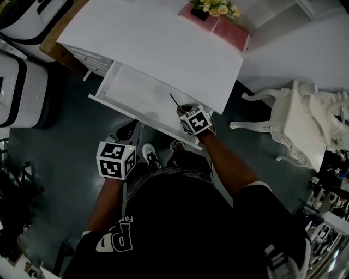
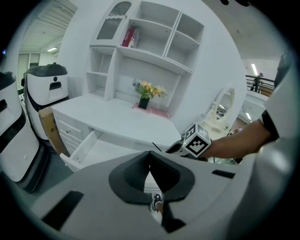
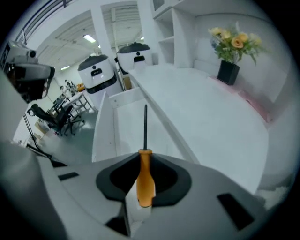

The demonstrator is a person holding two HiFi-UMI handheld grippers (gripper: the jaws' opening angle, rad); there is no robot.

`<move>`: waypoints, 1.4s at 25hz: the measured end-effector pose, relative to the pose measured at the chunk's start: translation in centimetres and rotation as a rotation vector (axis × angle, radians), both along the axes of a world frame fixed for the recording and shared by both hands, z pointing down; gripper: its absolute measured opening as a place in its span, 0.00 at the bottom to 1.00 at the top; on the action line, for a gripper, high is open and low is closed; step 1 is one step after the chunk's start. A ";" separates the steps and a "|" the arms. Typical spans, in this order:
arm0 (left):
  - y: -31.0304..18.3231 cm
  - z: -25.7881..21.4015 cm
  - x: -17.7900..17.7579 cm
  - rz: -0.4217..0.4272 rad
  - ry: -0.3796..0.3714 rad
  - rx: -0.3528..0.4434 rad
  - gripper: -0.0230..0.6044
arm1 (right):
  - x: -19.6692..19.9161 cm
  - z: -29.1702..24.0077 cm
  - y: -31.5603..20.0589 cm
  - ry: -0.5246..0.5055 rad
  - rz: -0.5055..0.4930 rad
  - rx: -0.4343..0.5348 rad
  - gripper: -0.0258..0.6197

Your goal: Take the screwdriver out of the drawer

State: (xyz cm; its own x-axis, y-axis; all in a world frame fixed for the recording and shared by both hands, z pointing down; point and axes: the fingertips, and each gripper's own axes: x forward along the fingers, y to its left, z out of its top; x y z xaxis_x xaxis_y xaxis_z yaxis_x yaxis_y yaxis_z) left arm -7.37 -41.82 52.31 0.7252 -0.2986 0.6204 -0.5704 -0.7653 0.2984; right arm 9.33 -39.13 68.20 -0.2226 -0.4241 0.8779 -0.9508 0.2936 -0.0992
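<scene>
My right gripper (image 3: pixel 144 176) is shut on the orange handle of the screwdriver (image 3: pixel 145 177); its thin dark shaft (image 3: pixel 145 125) points out over the open white drawer (image 3: pixel 123 125). From the head view, the right gripper (image 1: pixel 188 113) hovers above the drawer's right end (image 1: pixel 133 92), with the screwdriver shaft (image 1: pixel 174 100) sticking up and left. My left gripper (image 1: pixel 115 159) hangs lower, in front of the drawer, away from it. In the left gripper view its jaws (image 2: pixel 150 176) are closed together with nothing between them.
The white desk top (image 1: pixel 158 46) carries a vase of yellow flowers (image 1: pixel 215 7) on a pink mat. A white ornate chair (image 1: pixel 297 122) stands to the right. White machines (image 1: pixel 19 82) and a cardboard box sit to the left. My feet stand on dark floor (image 1: pixel 71 163).
</scene>
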 end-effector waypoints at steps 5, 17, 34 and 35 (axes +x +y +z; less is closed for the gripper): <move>-0.1 -1.8 0.5 0.025 0.031 0.028 0.06 | -0.4 -4.7 -0.4 -0.137 0.134 0.108 0.16; 0.4 -6.7 1.7 0.098 0.112 0.106 0.06 | -1.1 -16.0 0.7 -0.494 0.383 0.392 0.16; 4.7 -10.4 1.6 0.206 0.212 0.153 0.06 | -2.9 -24.9 6.3 -0.805 0.585 0.616 0.16; 4.9 -10.6 1.5 0.210 0.215 0.154 0.06 | -3.2 -25.3 6.6 -0.813 0.586 0.625 0.16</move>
State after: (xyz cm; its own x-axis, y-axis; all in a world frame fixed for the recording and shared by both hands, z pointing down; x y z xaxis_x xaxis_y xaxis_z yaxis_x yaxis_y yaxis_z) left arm -5.86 -36.93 41.67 0.8904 -0.2072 0.4053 -0.3319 -0.9049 0.2666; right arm 6.15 -32.52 42.90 -0.2486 -0.9532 0.1722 -0.6803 0.0453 -0.7315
